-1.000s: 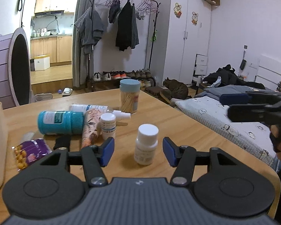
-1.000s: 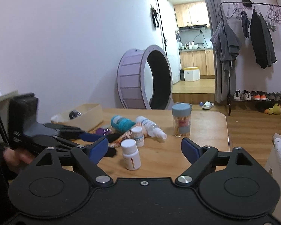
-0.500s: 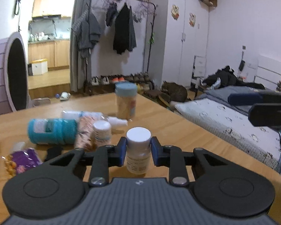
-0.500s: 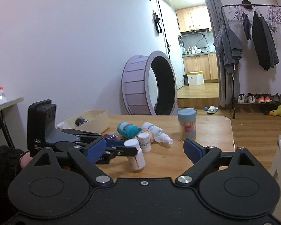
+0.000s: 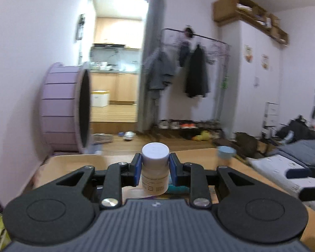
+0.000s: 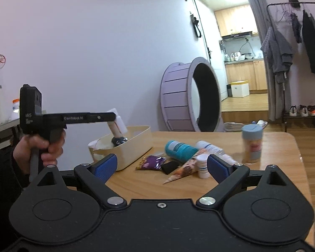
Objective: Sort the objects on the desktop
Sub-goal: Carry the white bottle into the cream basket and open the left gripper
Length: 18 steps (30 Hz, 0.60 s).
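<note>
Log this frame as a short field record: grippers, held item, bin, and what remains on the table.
left gripper: shut on white pill bottle, carried above the cream bin
right gripper: open, holding nothing
bin contents: dark item, partly hidden
table: teal bottle, spray bottle, small white bottle, toothpick jar, purple snack pack
</note>
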Available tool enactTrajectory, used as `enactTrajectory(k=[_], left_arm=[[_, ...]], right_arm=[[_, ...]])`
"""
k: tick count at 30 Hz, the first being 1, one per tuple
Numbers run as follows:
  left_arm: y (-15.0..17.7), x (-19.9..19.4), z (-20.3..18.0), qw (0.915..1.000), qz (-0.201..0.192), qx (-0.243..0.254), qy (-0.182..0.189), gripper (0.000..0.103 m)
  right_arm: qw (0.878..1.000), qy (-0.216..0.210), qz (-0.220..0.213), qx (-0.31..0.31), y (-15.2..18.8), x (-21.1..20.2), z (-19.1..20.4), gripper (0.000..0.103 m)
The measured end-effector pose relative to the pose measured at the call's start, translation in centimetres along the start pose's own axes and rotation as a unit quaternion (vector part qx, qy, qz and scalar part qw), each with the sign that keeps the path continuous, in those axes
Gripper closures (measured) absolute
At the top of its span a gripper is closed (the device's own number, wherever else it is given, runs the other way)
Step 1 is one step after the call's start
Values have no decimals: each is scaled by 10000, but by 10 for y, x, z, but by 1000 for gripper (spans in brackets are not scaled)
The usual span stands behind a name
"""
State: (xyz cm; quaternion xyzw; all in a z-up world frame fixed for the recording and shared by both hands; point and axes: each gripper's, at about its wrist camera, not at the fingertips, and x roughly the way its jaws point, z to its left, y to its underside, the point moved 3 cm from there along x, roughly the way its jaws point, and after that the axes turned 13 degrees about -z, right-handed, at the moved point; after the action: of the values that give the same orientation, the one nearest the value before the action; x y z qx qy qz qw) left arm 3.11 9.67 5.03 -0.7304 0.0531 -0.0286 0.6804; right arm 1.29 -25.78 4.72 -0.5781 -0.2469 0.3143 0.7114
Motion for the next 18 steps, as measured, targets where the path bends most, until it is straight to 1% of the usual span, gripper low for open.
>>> enactTrajectory(k=[4,6,8,12,18], left_arm=[[5,-1,26,9993,176,-37,-318,76],[11,2,31,9988,299,23,-399,76],[16,5,33,9981,342,65,-509,76],[15,8,34,9983,348,85,-468,76],[18,3,38,9978,452,146,-453,76]], right_arm=[[9999,-83,49,104,3,1,4,11],[9997,-138,20,177,3,-3,6,10],[9996,-170,-5,217,4,-6,7,10],[9998,-54,2,184,4,-7,7,10],[9997,-109,40,220,4,-9,13,9]])
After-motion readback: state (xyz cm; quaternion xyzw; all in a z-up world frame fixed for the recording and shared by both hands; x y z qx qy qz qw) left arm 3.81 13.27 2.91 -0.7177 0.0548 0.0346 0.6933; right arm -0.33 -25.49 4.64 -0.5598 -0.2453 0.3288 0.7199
